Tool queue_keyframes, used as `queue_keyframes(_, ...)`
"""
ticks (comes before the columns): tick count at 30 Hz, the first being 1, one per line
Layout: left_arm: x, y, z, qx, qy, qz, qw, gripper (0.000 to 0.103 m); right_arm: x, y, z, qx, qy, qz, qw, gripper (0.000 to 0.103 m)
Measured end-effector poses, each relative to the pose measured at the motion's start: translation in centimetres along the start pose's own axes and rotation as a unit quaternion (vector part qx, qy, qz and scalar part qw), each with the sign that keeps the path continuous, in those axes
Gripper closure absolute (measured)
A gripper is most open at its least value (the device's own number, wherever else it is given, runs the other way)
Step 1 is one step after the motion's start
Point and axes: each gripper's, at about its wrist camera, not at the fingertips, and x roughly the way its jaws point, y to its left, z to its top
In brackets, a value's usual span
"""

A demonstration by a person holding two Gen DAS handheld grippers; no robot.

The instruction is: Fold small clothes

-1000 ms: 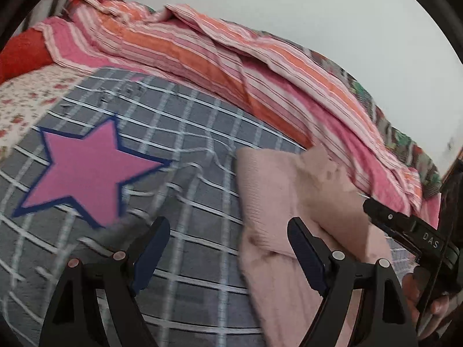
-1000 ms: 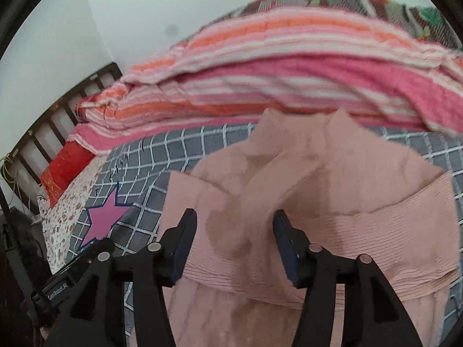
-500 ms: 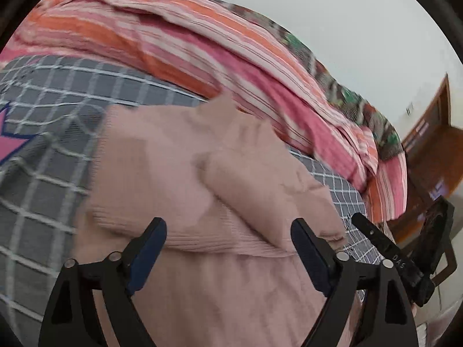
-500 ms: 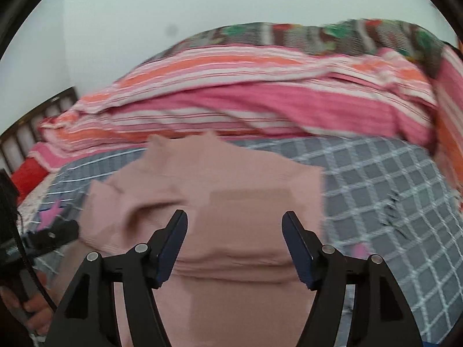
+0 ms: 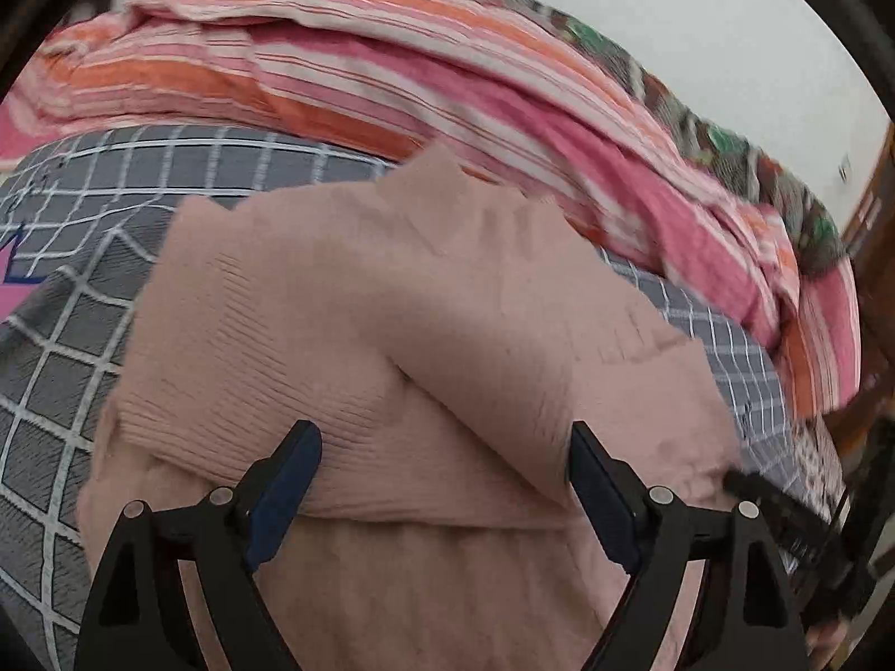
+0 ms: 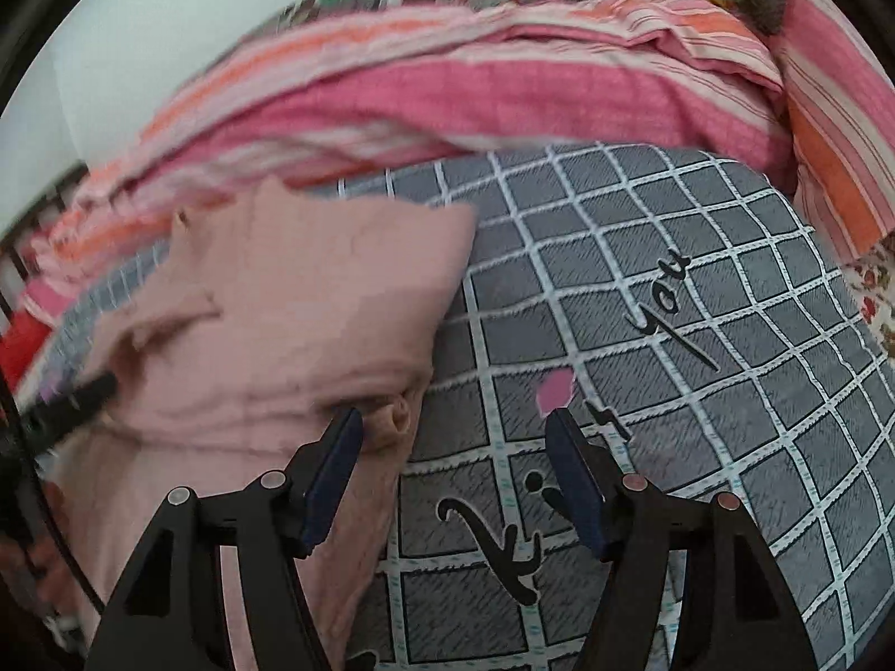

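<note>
The bed [image 6: 699, 291] is doing the job of a work surface here, covered in a grey checked sheet with script lettering, and that flat open patch is probably why the pink knit sweater [image 5: 391, 335] is laid out on it rather than anywhere else. Behind it, a big heap of pink and orange striped bedding [image 5: 391, 67] is bunched along the wall side, touching the sweater's far edge at the collar, so there's not much spare room to slide the garment that way.

The sweater itself sits flat in the middle of the sheet with both sleeves already crossed over the chest, ribbed cuffs pointing inward. Looks to me like the sleeve step is done and the body still needs folding.

The left gripper [image 5: 442, 481] hovers low over the sweater's lower half, fingers spread wide with nothing in them, straddling the crossed sleeves. The right gripper [image 6: 453, 464] is over at the sweater's right-hand edge, one finger above the knit and the other above bare sheet. Its jaws have just been opening and they're empty too, no fabric pinched. My guess is each one is lining up to grab a side.

Small stuff: a pink star print [image 5: 14, 274] peeks in at the left of the left wrist view, and the sweater's side edge is bunched into a little pucker right beside the right gripper, which could snag a clean pickup.
</note>
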Motion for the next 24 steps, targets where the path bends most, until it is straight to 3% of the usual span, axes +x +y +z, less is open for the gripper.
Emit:
queue_keyframes(12,-1.6,3.9,1.1,-0.052,-0.036,0.01,0.9979,0.019,0.1,-0.2,-0.1,0.005,-0.004,-0.006,1.0,0.036)
queue_keyframes(16,-2.0,5.4,1.3,-0.061,-0.033,0.003,0.9976,0.027,0.1,-0.1,-0.2,0.002,-0.004,-0.01,1.0,0.036)
queue_keyframes(20,-2.4,6.5,1.5,-0.07,-0.038,0.013,0.9967,0.041,0.1,-0.1,-0.2,0.0,-0.005,-0.012,1.0,0.036)
queue_keyframes(24,-2.2,7.5,1.6,-0.092,-0.032,-0.005,0.9952,0.049,0.1,-0.1,-0.3,0.001,-0.005,-0.01,1.0,0.036)
